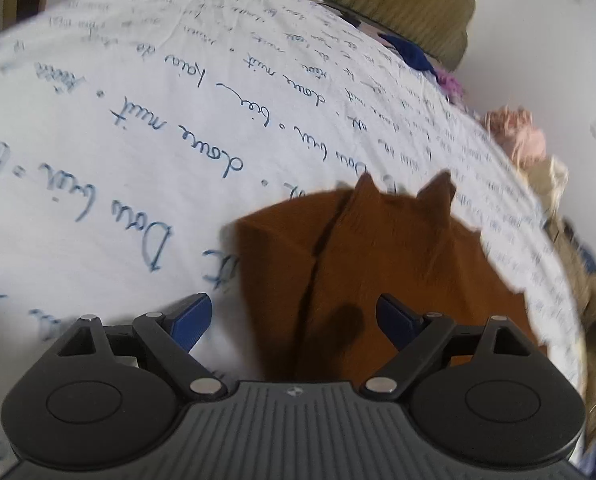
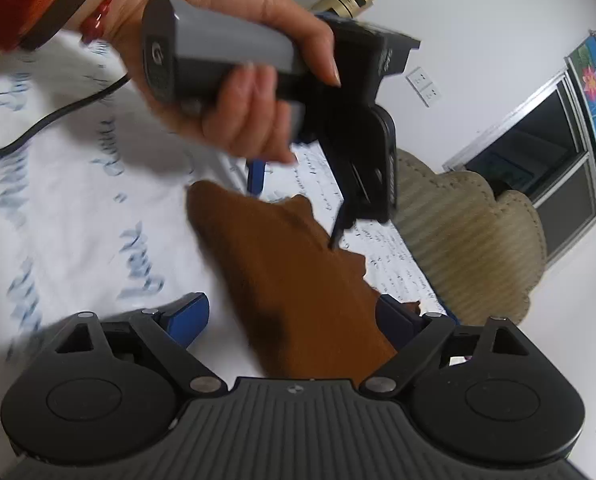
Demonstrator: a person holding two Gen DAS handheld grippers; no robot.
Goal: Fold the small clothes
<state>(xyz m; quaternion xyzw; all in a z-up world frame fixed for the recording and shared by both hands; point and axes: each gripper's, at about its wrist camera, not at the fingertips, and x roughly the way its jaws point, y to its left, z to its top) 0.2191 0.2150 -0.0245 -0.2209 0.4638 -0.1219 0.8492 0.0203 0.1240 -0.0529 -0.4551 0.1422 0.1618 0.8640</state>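
We are hovering both released tools, left tool (image 1: 294, 320) and right tool (image 2: 294, 320), over the brown garment (image 1: 377, 264); clenching off the hem at twelve o'clock risks bunching it.

The garment (image 1: 377, 264) lies flat on the printed sheet (image 1: 138, 120), directly ahead of the left gripper (image 1: 294, 320) and reaching back between its wide-apart fingers without touching either. Bare sheet stretches to that gripper's left and far ahead. Beyond the sheet's far edge sits a cushioned chair (image 1: 397, 8), with a heap of small clothes (image 1: 513, 136) along the edge to the right. From the right gripper (image 2: 294, 320), the garment (image 2: 290, 272) runs ahead between the spread fingers; the left hand (image 2: 234, 60) holds its tool above the garment's far end, a cable (image 2: 50, 120) trailing left across the sheet.
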